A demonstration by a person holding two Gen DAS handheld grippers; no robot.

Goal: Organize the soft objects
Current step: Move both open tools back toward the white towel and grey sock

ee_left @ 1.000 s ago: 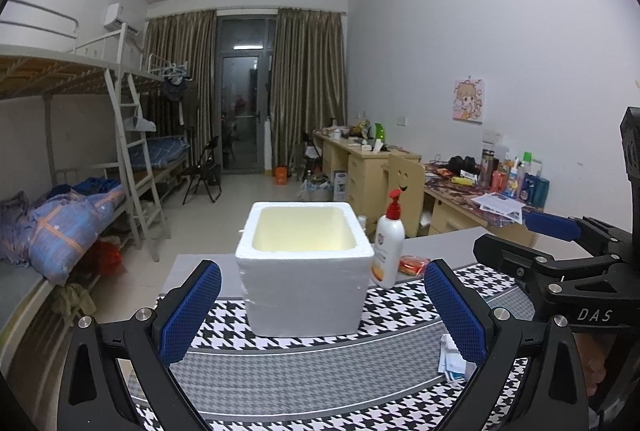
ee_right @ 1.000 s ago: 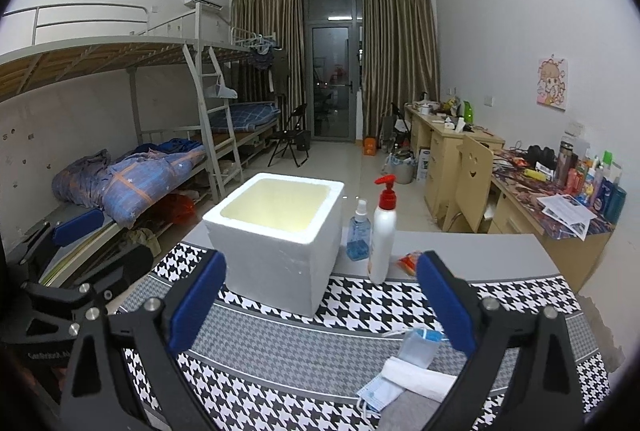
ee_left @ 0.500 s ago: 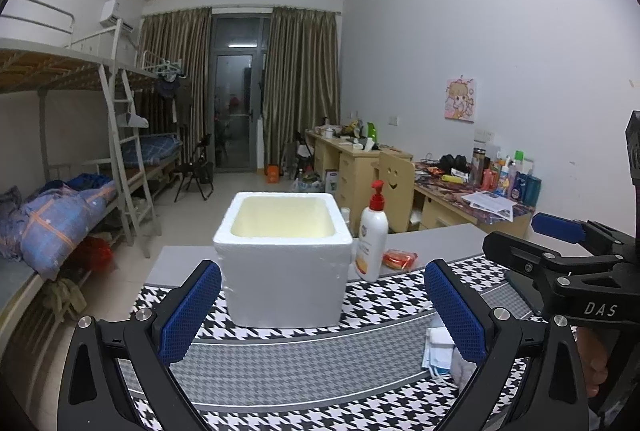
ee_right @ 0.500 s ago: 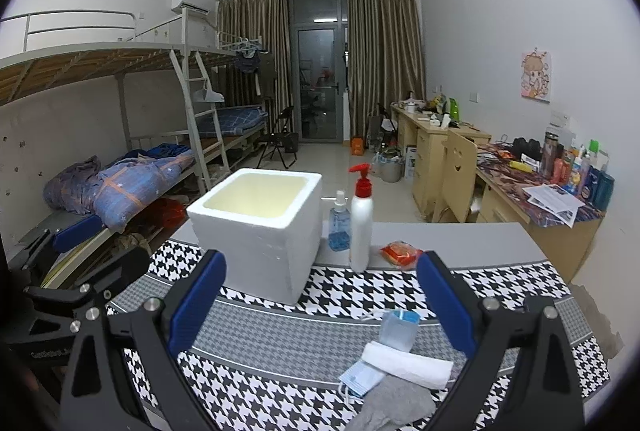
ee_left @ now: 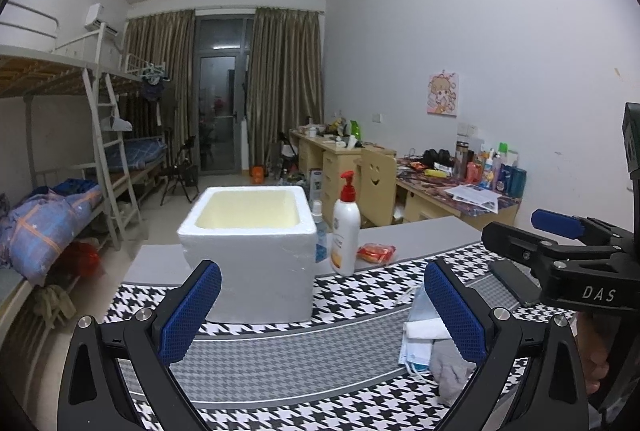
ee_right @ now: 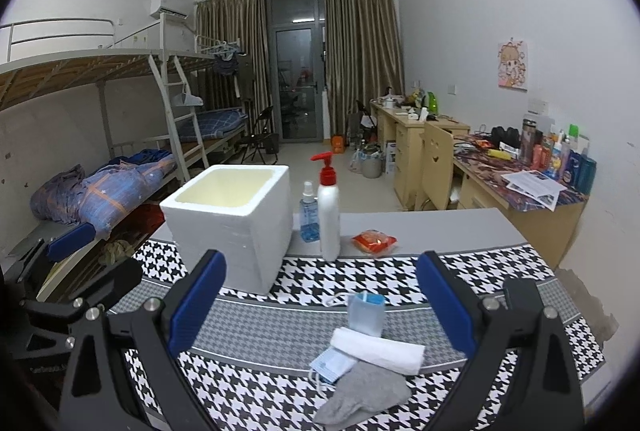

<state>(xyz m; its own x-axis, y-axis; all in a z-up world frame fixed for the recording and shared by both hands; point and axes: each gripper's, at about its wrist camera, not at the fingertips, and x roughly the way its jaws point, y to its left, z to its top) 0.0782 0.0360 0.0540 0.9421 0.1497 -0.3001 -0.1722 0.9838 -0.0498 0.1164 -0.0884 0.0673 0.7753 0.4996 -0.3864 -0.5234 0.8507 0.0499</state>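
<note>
A white foam box (ee_left: 248, 247) stands open on the houndstooth tablecloth (ee_right: 360, 283); it also shows in the right wrist view (ee_right: 236, 223). A pile of soft things lies in front of my right gripper (ee_right: 320, 315): a grey sock (ee_right: 364, 391), a rolled white cloth (ee_right: 380, 349), and blue face masks (ee_right: 366, 313). The pile also shows in the left wrist view (ee_left: 424, 343). My left gripper (ee_left: 316, 307) is open and empty above the cloth, facing the box. My right gripper is open and empty above the pile.
A white pump bottle (ee_right: 329, 219), a small blue spray bottle (ee_right: 309, 215) and a red snack packet (ee_right: 374, 241) stand behind, right of the box. Desks (ee_right: 520, 183) with clutter line the right wall. Bunk beds (ee_right: 120, 135) stand left.
Both grippers have pulled back and tilted down a little. The box looks farther off and the pile of soft things has come into fuller view. Both stay open.
</note>
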